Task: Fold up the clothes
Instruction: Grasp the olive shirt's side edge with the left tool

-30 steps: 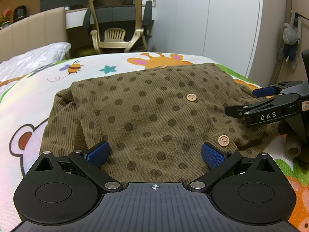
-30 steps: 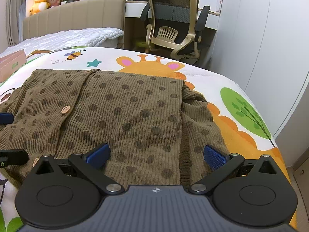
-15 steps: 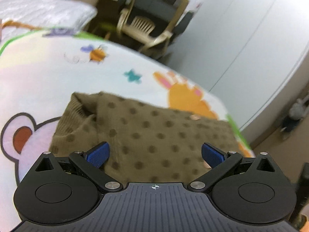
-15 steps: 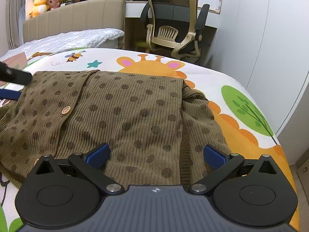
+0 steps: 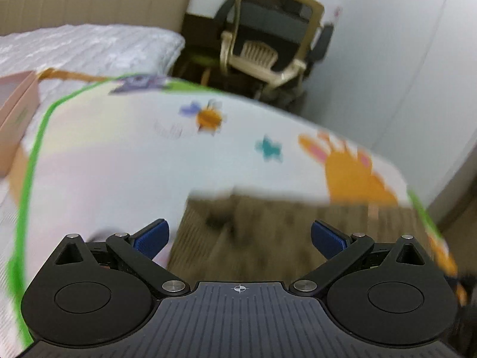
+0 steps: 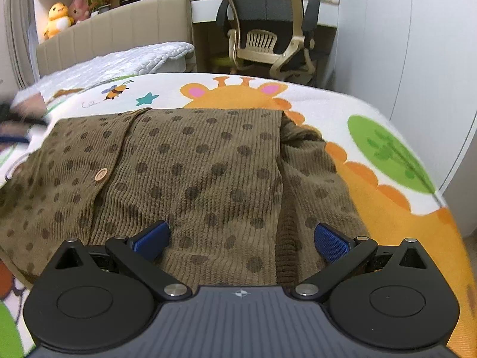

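A bedroom: a cartoon-printed play mat (image 6: 342,104) covers the bed, with a white quilted blanket (image 6: 125,62) toward the headboard (image 6: 119,35) and a beige office chair (image 6: 268,38) beyond the mat's far edge, in front of white wardrobe doors (image 6: 402,44). Two plush toys (image 6: 64,16) sit on the ledge above the headboard.

The brown dotted cardigan (image 6: 193,173) lies flat across the middle of the mat, its far edge straight, with a giraffe print showing just past it. Bare mat stays open along the far edge and down the right edge, where green and orange prints run to the corner. On the right side a ribbed fold of the cardigan bunches toward that edge.

The right tool (image 6: 240,238) is released, its blue pads spread wide, hovering over the cardigan's near edge — the knit lies right below the gap between the pads.

The left tool (image 5: 238,235) is likewise released, pads apart. Its view is motion-blurred — the cardigan's far-left corner sits under the right pad, bare mat under the left one, and a pink box (image 5: 15,119) rests at the mat's left edge.
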`<state>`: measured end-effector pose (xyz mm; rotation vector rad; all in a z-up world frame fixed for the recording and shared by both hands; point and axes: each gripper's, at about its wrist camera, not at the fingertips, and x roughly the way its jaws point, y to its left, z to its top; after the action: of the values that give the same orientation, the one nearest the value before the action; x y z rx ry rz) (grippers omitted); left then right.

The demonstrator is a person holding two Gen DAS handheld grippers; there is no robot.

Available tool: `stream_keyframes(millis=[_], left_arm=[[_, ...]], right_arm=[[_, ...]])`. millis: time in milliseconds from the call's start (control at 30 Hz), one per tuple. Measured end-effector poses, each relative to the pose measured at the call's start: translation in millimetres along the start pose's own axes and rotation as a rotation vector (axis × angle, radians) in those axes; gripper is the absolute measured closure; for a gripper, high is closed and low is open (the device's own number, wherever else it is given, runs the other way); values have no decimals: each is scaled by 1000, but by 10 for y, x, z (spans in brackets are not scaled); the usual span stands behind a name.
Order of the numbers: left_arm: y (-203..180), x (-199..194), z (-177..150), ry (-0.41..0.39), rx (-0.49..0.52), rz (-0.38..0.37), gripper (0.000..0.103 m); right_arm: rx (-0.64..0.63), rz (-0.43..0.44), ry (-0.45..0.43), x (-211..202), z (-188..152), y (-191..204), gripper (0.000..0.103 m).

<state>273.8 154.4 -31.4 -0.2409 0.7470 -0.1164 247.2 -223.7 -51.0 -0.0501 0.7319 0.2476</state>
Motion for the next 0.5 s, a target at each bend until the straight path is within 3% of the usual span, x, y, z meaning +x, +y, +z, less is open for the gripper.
stream_keyframes(millis=[167,267,500], left_arm=[[180,-226,-399,74,4,-43,0],[178,-306,-477,50,35,-36,0],[205,-350,-521,17,1,-60,1]], right_arm=[[0,-3,1,1,0,17,0],[1,-5,1,-5,0,25,0],[57,14,-12,-23,-10,-34,0]])
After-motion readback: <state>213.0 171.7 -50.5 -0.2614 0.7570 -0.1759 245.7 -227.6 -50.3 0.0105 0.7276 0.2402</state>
